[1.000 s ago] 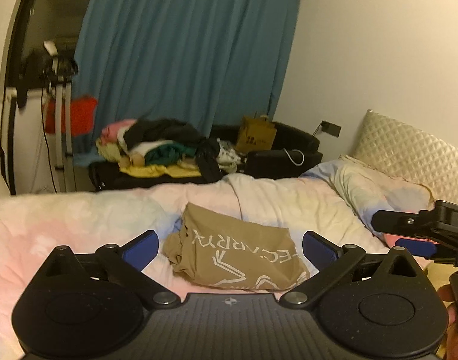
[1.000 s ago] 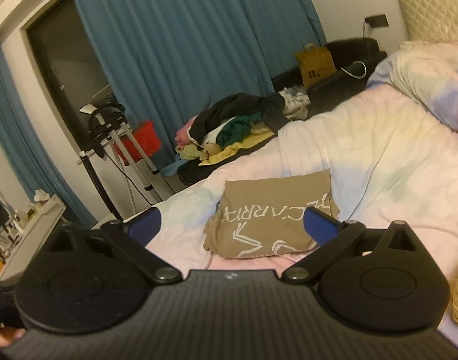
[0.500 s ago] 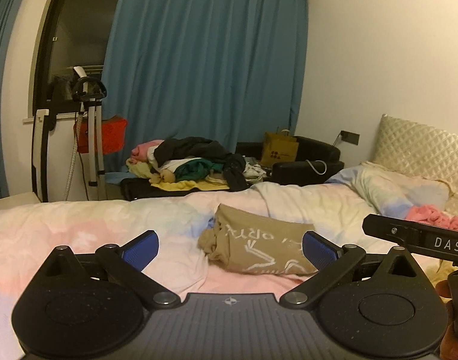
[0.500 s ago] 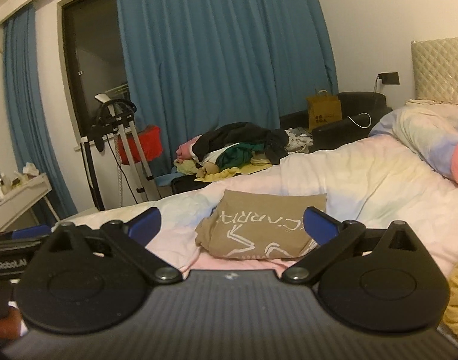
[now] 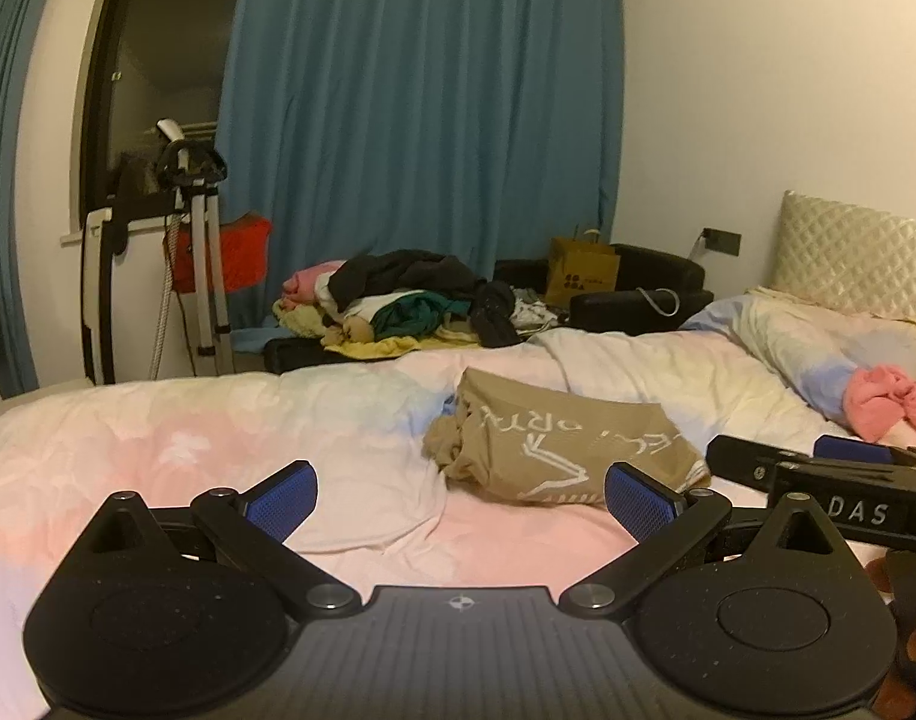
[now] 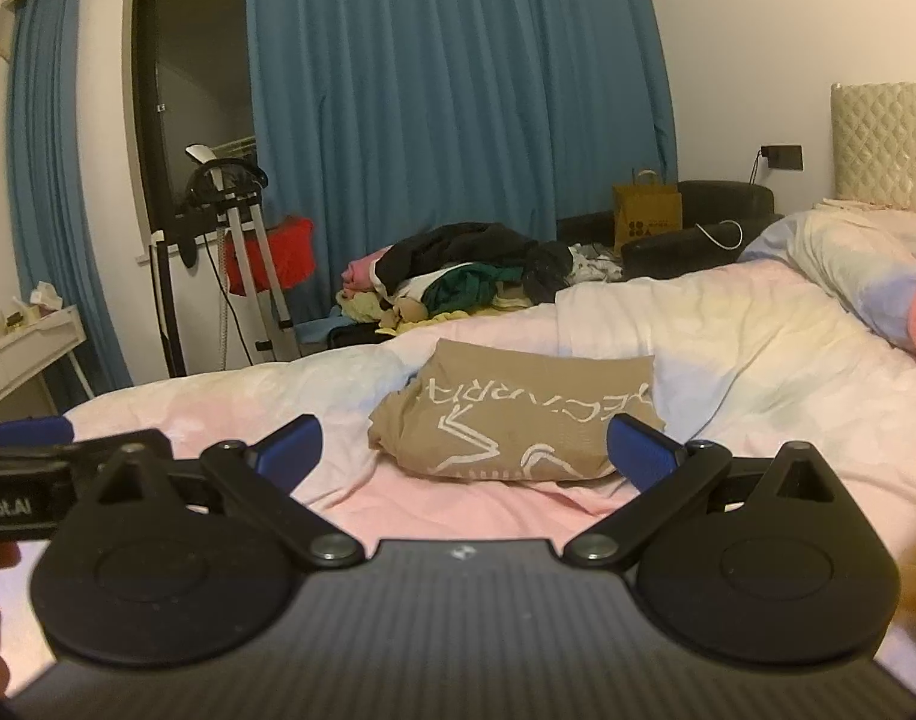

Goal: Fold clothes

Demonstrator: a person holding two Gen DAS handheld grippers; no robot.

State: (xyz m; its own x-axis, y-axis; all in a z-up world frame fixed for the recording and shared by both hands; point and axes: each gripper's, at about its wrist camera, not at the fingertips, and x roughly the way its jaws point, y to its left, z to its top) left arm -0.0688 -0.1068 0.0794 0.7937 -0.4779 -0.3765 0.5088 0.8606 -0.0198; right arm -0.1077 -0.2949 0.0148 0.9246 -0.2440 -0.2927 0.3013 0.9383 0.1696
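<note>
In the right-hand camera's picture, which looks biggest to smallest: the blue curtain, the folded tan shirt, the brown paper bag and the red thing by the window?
1. Blue curtain, by far.
2. Folded tan shirt, though it lies nearest the camera, which enlarges it.
3. Red thing and brown paper bag look about alike; I would not rank them.

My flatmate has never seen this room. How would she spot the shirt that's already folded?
Start at the bed with the pastel quilt. Near its middle lies the folded tan shirt, apart from the clothes heap behind. Only it is tan with white lettering.
</note>
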